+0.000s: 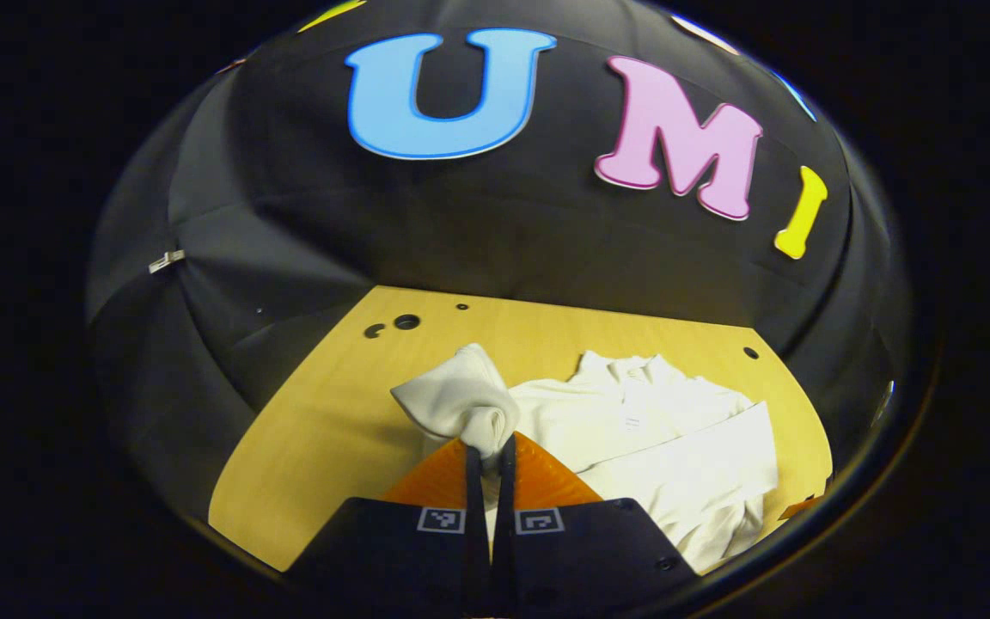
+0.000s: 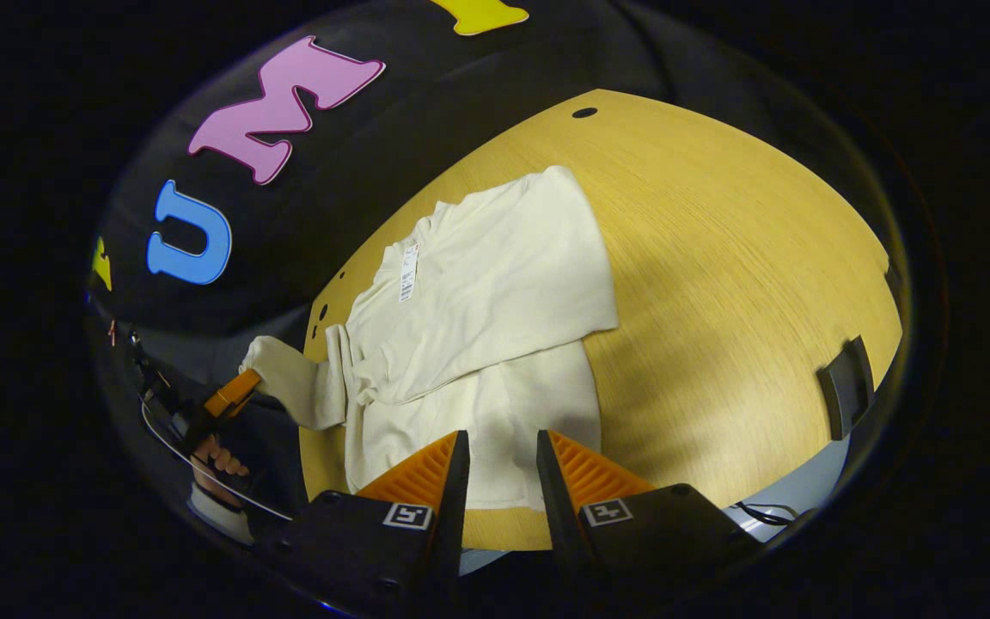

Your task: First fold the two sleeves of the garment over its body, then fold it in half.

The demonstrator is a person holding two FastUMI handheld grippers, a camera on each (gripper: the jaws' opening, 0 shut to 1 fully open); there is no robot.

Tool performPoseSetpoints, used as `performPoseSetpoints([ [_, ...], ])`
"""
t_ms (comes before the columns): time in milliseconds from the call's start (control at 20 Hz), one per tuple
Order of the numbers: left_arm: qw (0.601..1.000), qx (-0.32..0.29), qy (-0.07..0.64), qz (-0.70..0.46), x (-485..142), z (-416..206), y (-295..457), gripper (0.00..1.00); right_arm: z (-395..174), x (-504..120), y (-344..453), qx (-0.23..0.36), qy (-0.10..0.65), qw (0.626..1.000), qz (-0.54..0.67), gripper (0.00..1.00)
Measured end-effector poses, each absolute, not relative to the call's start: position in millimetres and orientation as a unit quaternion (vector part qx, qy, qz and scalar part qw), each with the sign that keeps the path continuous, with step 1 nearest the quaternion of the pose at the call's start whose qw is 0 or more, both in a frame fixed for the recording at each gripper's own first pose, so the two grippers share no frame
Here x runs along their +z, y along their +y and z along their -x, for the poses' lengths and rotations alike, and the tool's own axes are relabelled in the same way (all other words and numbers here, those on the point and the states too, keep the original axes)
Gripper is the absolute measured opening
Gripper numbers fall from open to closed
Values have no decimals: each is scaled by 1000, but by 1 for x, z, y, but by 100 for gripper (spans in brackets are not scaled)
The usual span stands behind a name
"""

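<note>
One sleeve (image 1: 461, 400) is pinched in the left tool (image 1: 489, 456) – lifted so it can be swung over the shirt (image 2: 478, 318); the right tool (image 2: 499, 460) is spread, hovering by the hem.

Left gripper (image 1: 488, 460) pinched closed; right gripper (image 2: 500, 464) parted, hovering.

The garment (image 2: 478, 318) hides part of its own body under a folded-over sleeve (image 2: 504, 258) — its label (image 2: 408, 272) is perhaps printed, too small to tell.
</note>
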State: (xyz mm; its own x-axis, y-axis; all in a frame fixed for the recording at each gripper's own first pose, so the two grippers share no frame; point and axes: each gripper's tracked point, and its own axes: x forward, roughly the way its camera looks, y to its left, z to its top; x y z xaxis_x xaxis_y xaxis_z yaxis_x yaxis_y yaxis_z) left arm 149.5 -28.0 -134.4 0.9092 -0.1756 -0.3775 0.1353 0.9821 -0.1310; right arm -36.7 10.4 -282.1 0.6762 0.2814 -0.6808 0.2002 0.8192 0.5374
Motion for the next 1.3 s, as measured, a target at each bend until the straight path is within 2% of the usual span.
performPoseSetpoints([
  [250, 970, -130, 205, 36, -132, -146, -121, 7, 43, -290, -8, 25, 407, 867, -286, 48],
  [700, 955, -181, 235, 1, -173, -151, -248, 6, 63, -302, -41, 22, 417, 869, -264, 48],
  [950, 950, -160, 265, -26, -211, -159, -273, 7, 75, -304, -63, 11, 417, 873, -252, 48],
  [1200, 943, -154, 293, -36, -239, -163, -287, 16, 82, -304, -81, -12, 410, 874, -263, 49],
  [1250, 942, -154, 296, -39, -243, -163, -290, 20, 82, -305, -84, -16, 408, 873, -265, 48],
  [1300, 940, -156, 299, -43, -245, -162, -294, 29, 84, -305, -84, -19, 408, 873, -268, 48],
])
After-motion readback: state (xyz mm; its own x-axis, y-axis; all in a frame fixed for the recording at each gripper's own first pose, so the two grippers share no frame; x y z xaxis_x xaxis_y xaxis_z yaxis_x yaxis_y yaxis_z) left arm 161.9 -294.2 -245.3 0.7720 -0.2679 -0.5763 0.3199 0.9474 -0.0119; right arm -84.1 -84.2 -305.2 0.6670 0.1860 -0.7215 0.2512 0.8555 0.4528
